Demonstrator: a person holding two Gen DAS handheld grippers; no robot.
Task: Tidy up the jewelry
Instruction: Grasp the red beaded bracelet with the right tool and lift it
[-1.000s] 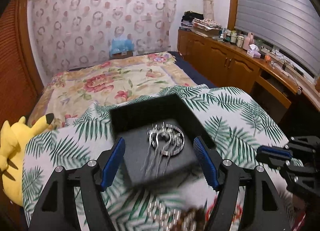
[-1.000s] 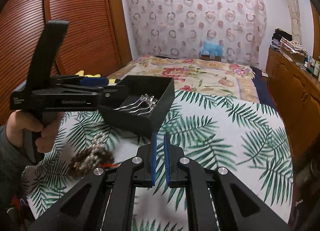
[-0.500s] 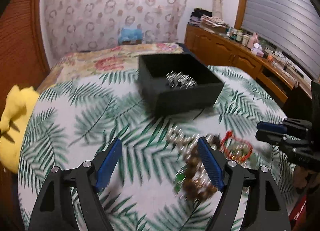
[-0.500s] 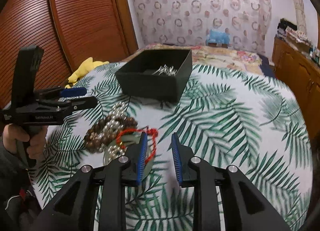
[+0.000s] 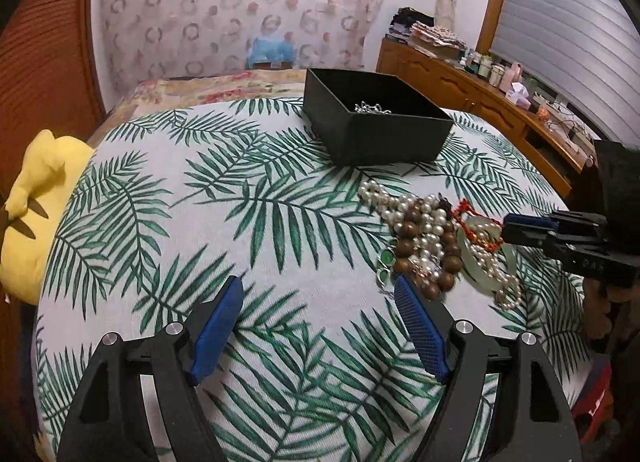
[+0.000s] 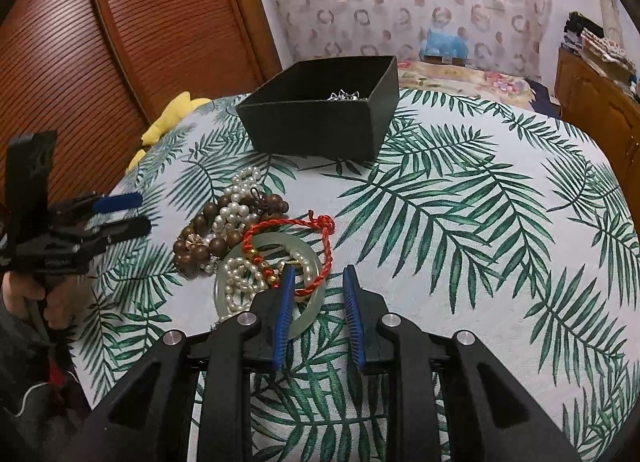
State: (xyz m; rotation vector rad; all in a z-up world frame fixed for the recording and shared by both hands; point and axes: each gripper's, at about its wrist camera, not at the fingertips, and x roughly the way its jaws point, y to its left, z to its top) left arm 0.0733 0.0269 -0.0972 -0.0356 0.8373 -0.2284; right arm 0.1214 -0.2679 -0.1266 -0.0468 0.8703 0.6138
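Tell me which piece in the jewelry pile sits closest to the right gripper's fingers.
The pale green jade bangle, its rim between the right gripper fingers; the pearls, wooden beads and red cord lie farther off.

Your left gripper angles downward with its blue-padded jaws spread wide and nothing between them. In the right wrist view it juts in from the left edge, and your left hand is wrapped around its handle, a dark sleeve behind it. Your right gripper also points down, its jaws only partly apart, the pads pressing on nothing. From the left wrist view it reaches in from the right edge.
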